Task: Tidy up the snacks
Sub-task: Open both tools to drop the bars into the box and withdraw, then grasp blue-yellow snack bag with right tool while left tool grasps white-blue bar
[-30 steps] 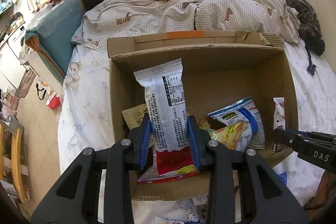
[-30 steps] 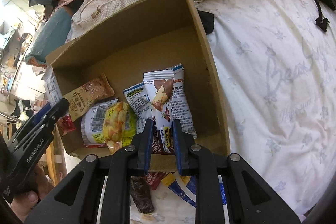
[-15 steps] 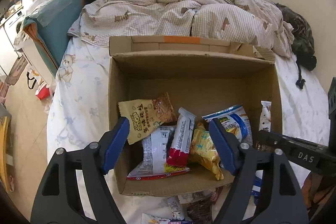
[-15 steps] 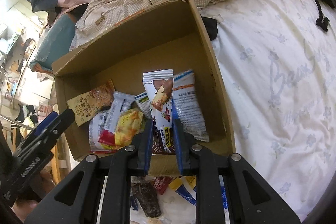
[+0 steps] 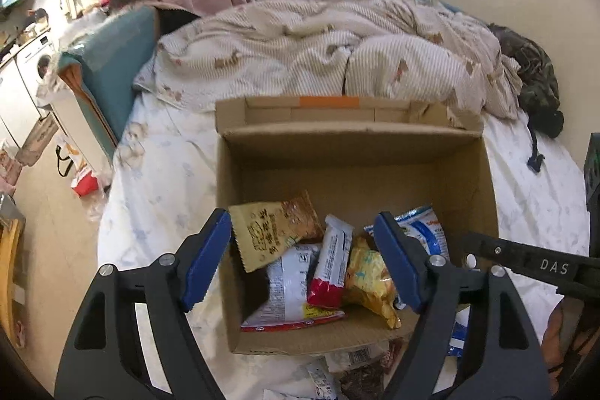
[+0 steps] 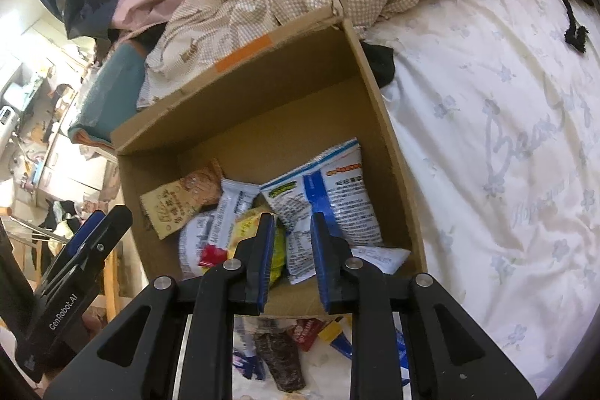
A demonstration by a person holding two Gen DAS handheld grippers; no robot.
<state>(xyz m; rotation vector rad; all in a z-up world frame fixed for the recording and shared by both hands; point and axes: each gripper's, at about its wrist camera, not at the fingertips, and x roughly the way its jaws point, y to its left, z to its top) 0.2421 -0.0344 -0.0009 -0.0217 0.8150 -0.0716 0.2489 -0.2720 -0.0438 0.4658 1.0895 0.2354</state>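
Drop-off step: left gripper fingers spread wide and empty over the cardboard box on the bed; right gripper jaws have just been opening, narrow gap, nothing between them. Box holds a tan packet toward its left wall, a white-red bar, a yellow bag and a blue-white bag by the right wall. Next likely: reach the loose snacks outside the box's near edge.
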